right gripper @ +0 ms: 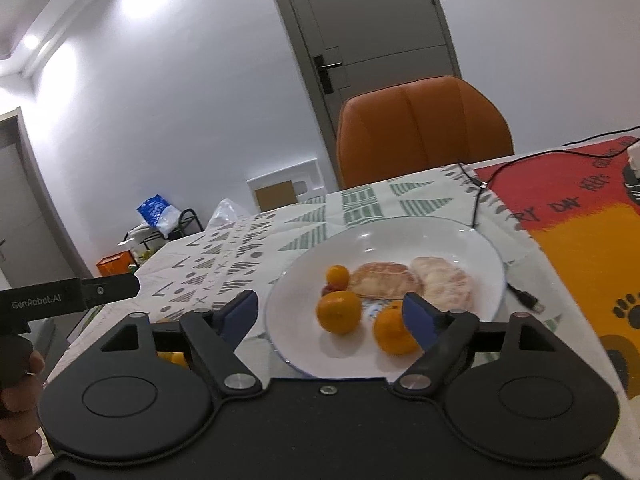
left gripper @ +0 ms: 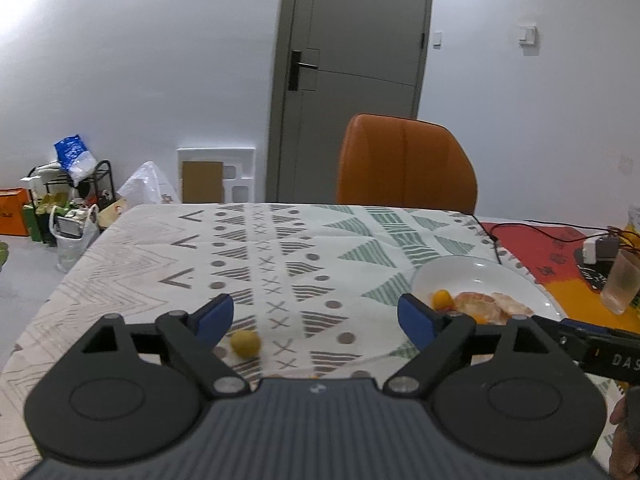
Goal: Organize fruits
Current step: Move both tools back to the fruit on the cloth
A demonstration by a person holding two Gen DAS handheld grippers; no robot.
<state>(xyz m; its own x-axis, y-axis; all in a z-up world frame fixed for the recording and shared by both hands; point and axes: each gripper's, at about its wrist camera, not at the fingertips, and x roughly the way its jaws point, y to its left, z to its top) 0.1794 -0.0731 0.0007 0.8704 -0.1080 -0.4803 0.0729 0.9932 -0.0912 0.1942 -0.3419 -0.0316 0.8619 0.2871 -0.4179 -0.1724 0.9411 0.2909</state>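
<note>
Your left hand-held gripper (left gripper: 316,320) is spread wide with nothing between its blue pads, and a small round yellow fruit (left gripper: 245,343) lies on the patterned cloth of the desk (left gripper: 280,248) just beside its left finger. Your right hand-held gripper (right gripper: 332,314) is spread too (empty), low over the near rim of the round white plate (right gripper: 460,240), which holds two orange mandarins (right gripper: 339,312), a smaller orange fruit (right gripper: 337,275) and two peeled pinkish citrus pieces (right gripper: 384,280).
</note>
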